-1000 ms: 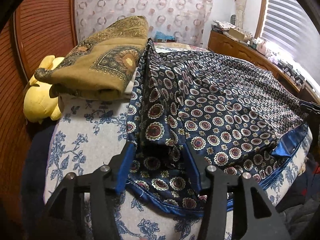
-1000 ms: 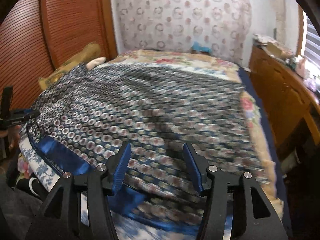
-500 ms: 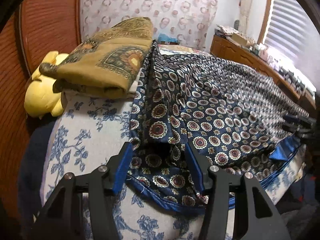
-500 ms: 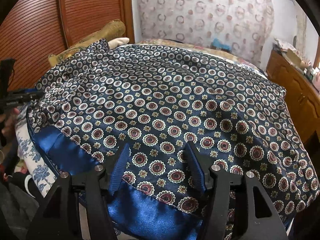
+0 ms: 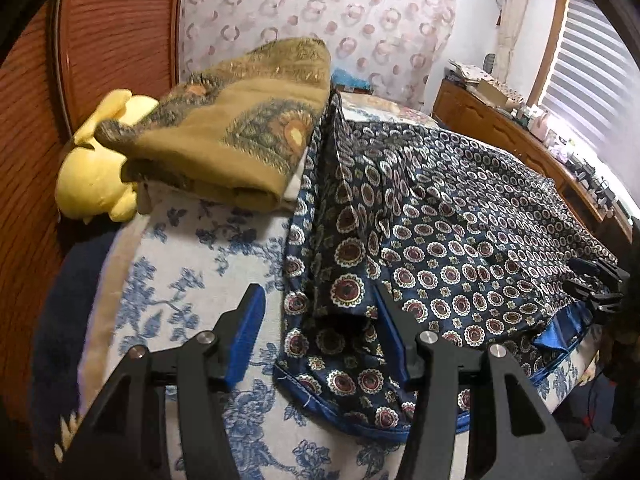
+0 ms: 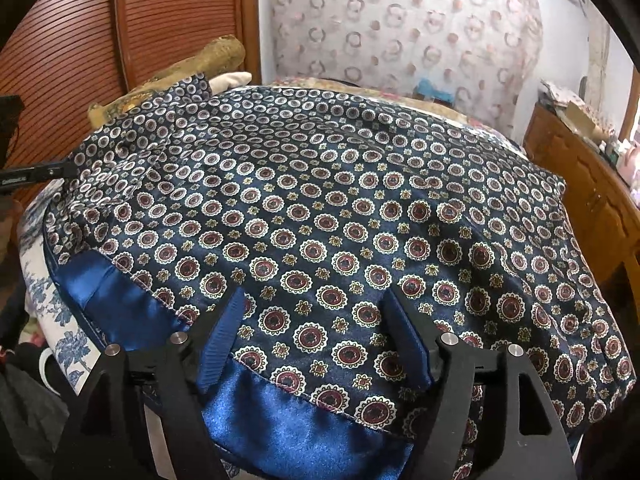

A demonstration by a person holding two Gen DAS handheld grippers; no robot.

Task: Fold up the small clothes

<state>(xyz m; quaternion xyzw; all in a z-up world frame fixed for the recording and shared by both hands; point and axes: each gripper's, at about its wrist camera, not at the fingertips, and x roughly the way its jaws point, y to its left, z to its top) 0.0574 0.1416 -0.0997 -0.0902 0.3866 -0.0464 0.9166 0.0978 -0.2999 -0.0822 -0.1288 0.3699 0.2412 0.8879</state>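
A navy satin cloth (image 6: 340, 200) with round medallions and a plain blue border lies spread over the bed. My left gripper (image 5: 320, 334) is at its near left corner, open. A loose fold of the corner (image 5: 340, 312) lies between the fingers; the left pad rests on the floral sheet, clear of the hem. My right gripper (image 6: 316, 332) hovers over the near right edge, where the hem is turned back to show blue lining (image 6: 304, 420). Its jaws are opening over flat cloth, with nothing pinched. Each gripper shows in the other's view: the right gripper (image 5: 592, 284), the left gripper (image 6: 36, 176).
A folded olive-gold patterned cloth (image 5: 240, 140) lies on the bed beside the navy one, with a yellow plush toy (image 5: 92, 184) behind it. The blue floral sheet (image 5: 192, 264) is bare at left. A slatted wooden door (image 5: 116, 40) stands left, a cluttered wooden dresser (image 5: 500, 120) right.
My right gripper moved in and down over the cloth's near edge, then stopped, and its jaws have spread wider. My left gripper stayed at the corner, rolling slightly.
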